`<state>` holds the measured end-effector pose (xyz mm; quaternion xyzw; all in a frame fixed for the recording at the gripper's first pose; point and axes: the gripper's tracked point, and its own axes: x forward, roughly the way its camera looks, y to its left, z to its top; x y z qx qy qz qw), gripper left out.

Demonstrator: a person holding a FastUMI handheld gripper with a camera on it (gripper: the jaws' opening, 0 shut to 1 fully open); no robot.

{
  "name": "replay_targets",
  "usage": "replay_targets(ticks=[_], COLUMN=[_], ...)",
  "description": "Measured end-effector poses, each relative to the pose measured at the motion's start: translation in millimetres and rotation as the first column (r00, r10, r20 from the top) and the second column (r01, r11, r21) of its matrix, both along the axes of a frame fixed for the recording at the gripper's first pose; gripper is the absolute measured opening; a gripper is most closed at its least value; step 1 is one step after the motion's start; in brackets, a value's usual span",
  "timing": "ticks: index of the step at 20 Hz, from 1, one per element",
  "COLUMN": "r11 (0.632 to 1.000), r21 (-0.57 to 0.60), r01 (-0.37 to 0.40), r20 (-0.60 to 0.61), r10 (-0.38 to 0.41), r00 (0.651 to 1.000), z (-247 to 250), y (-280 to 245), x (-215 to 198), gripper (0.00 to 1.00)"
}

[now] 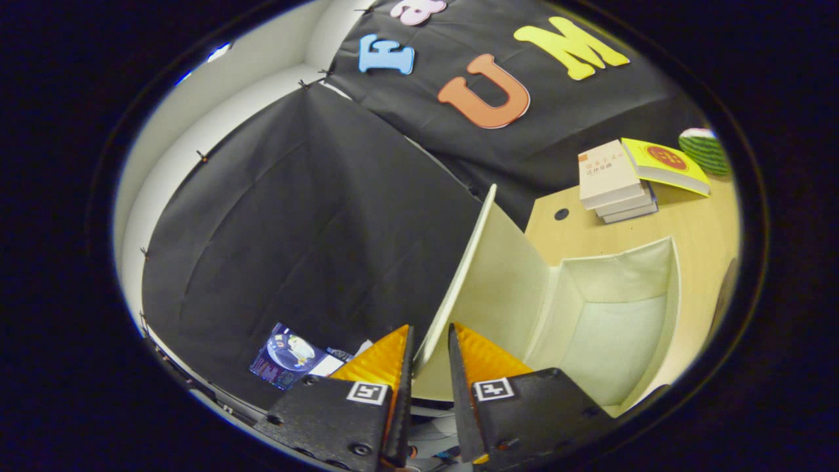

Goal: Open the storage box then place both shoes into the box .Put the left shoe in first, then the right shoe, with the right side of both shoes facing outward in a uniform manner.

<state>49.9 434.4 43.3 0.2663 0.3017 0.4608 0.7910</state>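
Observation:
The storage box is a pale, cream-coloured box lying on the wooden table, and its inside is bare. Its lid is swung up and stands nearly on edge to the left of the box body. My gripper has the lid's free edge running between its two fingers, which stand close together, one on each face of the lid. The lid's lower corner is hidden behind the fingers.
A stack of books lies on the table beyond the box, with a yellow book leaning on it and a green striped ball-like thing behind. A dark printed booklet lies left of the fingers.

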Motion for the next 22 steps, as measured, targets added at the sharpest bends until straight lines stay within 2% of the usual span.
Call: replay_targets(ticks=[5, 8, 12, 16, 18, 22], r11=[0.998, 0.989, 0.957, 0.914, 0.87, 0.75], r21=[-0.057, -0.11, -0.179, -0.256, -0.34, -0.449], r01=[0.025, 0.097, 0.226, 0.315, 0.357, 0.486], r20=[0.077, 0.187, 0.275, 0.378, 0.413, 0.467], r10=[-0.021, -0.076, -0.172, -0.205, -0.203, -0.267], r00=[0.997, 0.979, 0.946, 0.903, 0.888, 0.843], z=[0.1, -3.9, -12.6, -18.0, -34.6, -50.5], y=[4.6, -20.3, -69.5, -129.6, -171.1, -257.6], x=[5.6, 20.9, 37.7, 37.0, 34.1, 40.7], gripper=[0.74, 1.0, 1.0, 1.0, 1.0, 1.0])
